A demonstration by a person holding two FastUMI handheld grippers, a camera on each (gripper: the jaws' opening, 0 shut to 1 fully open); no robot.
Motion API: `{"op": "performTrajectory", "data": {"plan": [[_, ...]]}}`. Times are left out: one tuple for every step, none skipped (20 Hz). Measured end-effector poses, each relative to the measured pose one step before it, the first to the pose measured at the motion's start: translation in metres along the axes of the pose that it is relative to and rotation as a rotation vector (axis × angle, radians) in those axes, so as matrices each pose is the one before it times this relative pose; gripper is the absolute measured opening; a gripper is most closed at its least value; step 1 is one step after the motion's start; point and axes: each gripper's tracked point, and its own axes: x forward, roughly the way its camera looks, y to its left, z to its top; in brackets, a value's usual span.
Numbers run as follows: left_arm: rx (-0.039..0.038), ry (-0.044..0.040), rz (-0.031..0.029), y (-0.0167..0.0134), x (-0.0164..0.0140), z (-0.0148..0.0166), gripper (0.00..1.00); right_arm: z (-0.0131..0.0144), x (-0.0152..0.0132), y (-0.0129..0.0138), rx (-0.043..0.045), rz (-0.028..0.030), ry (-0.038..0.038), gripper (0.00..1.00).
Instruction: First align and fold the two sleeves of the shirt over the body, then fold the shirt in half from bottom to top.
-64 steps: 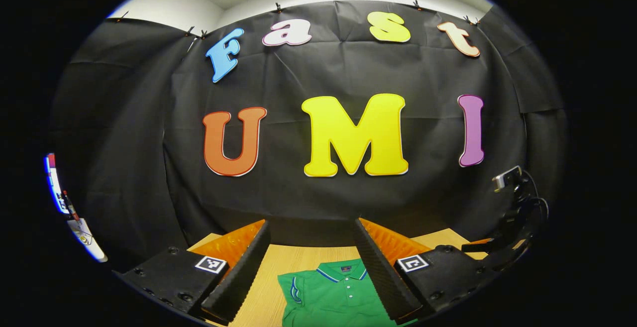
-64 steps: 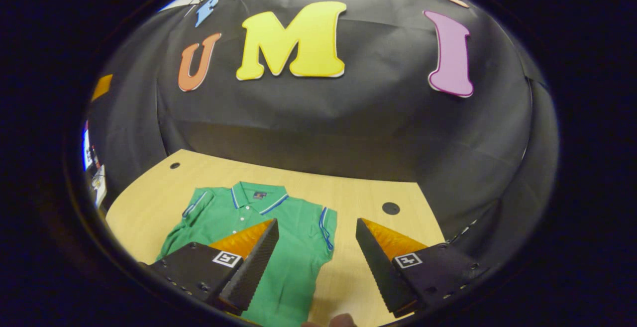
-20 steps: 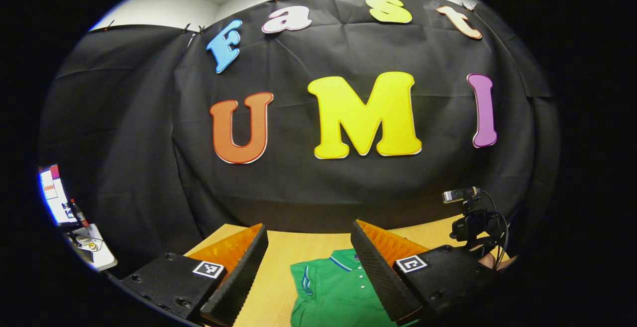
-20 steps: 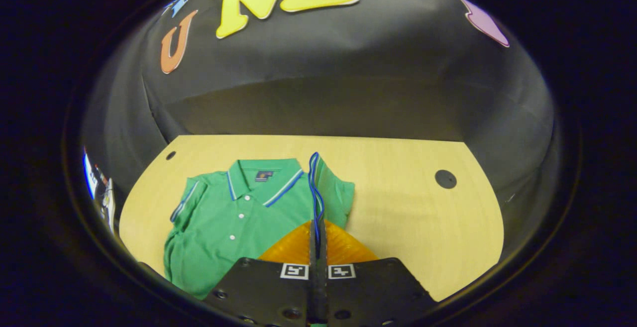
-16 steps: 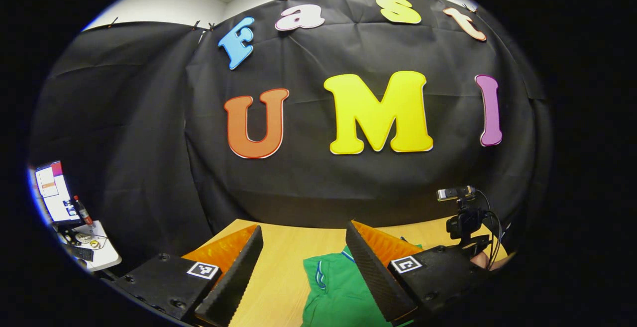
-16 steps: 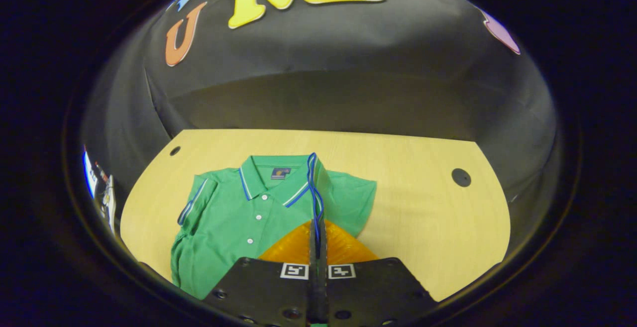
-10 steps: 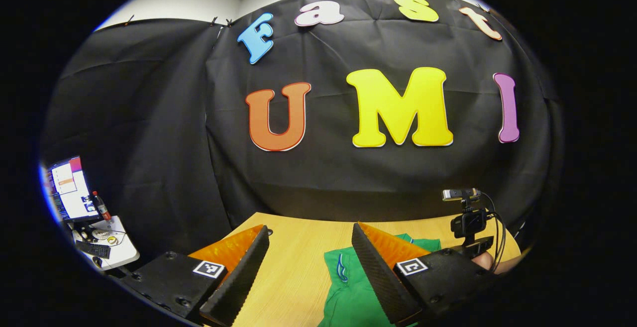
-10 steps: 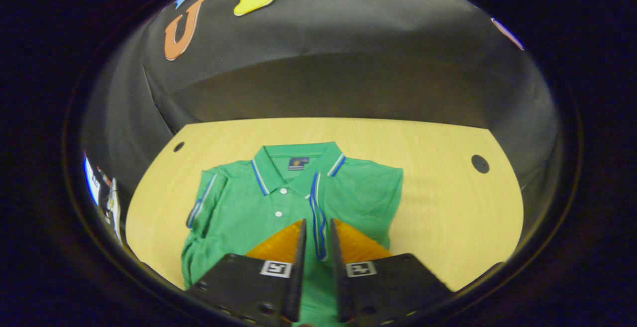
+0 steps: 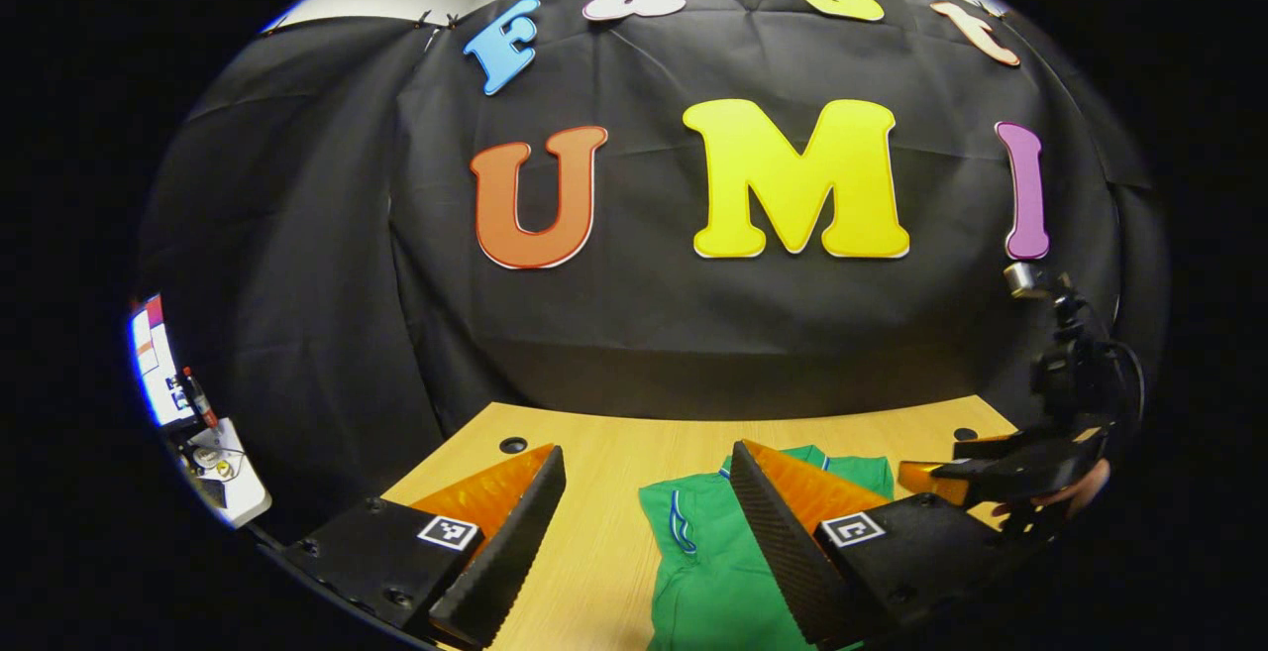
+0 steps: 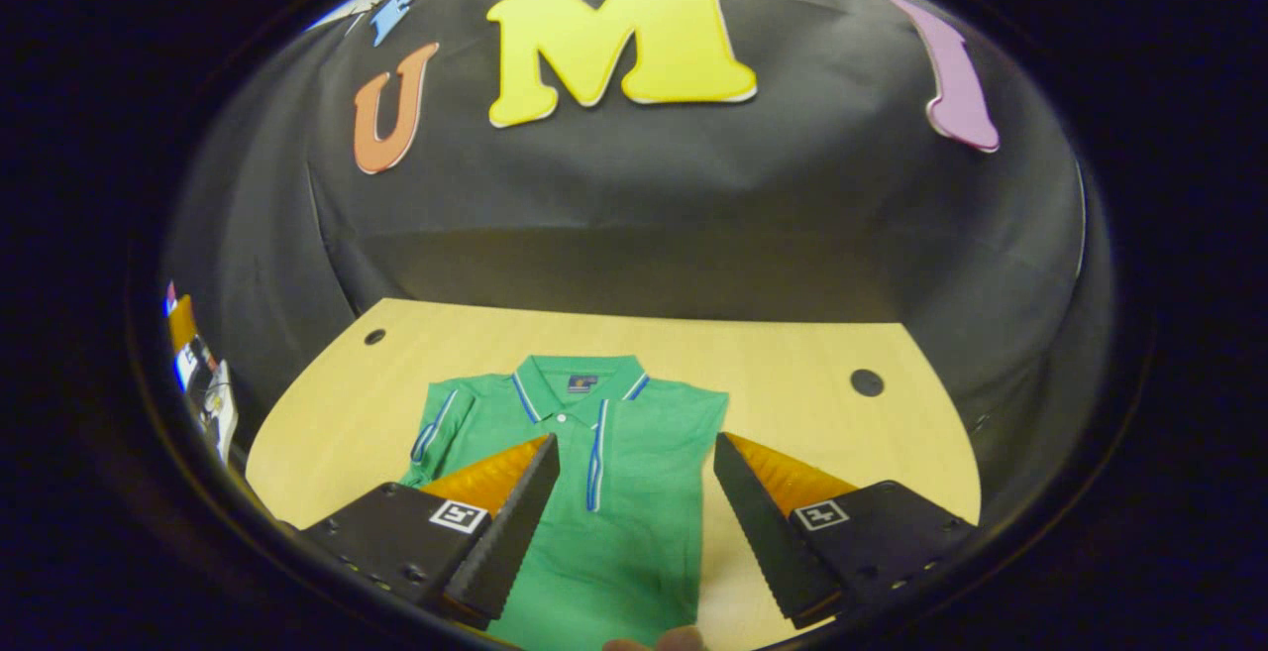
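1. One green shirt [image 10: 614,492] lies flat on the wooden table [image 10: 792,354], its long axis running straight away from the right gripper [image 10: 634,522], collar [image 10: 580,388] at the far end. One sleeve [image 10: 594,453] is folded over the body (its striped edge lies midway between the jaws).
2. Right gripper hovers above the shirt, jaws spread wide and empty.
3. Left gripper [image 9: 644,542] is level, aimed at the wall, jaws apart; the shirt lies below its right finger.
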Motion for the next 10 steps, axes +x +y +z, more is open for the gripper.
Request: {"op": "performTrajectory", "data": {"plan": [[-0.00726,0.01998,-0.01740,-0.00453,0.01022,-0.00965,1.00,-0.00082,-0.01565,-0.00624,0.01583,-0.01063,-0.01020,0.96],[-0.01234,0.02413,-0.02018,-0.00315,0.00989,-0.00991,1.00,-0.00055,-0.01404,-0.00806,0.00880,-0.01459,-0.00740,0.96],[-0.01333,0.02586,-0.02032,-0.00346,0.00992,-0.01065,1.00,-0.00171,-0.01511,-0.00708,0.00901,-0.01227,-0.00480,0.96],[-0.00727,0.02750,-0.01308,-0.00055,0.01114,-0.01152,1.00,-0.00265,-0.01128,-0.00495,0.00537,-0.00996,0.00498,0.96],[0.00264,0.02699,-0.00630,0.00049,0.01181,-0.01026,1.00,-0.00509,-0.01284,-0.00636,0.00361,-0.01371,0.00875,0.96],[0.00909,0.01853,-0.00462,0.00174,0.01048,-0.01038,1.00,-0.00148,-0.01130,-0.00503,0.00744,-0.00727,-0.00262,0.96],[0.00232,0.01485,-0.00663,0.00118,0.01108,-0.00846,1.00,-0.00028,-0.00971,-0.00530,0.00429,-0.01128,-0.00764,0.96],[-0.00087,0.01601,-0.01134,-0.00060,0.01044,-0.00727,1.00,0.00006,-0.00846,-0.00672,-0.00270,-0.01360,-0.00702,0.96],[-0.00591,0.02027,-0.00641,0.00066,0.00881,-0.00770,1.00,-0.00167,-0.00685,-0.00550,-0.00932,-0.01158,-0.00898,0.96],[-0.00663,0.02191,-0.00627,0.00093,0.01025,-0.00812,1.00,-0.00140,-0.00487,-0.00696,-0.01663,-0.01239,-0.00683,0.96]]}}
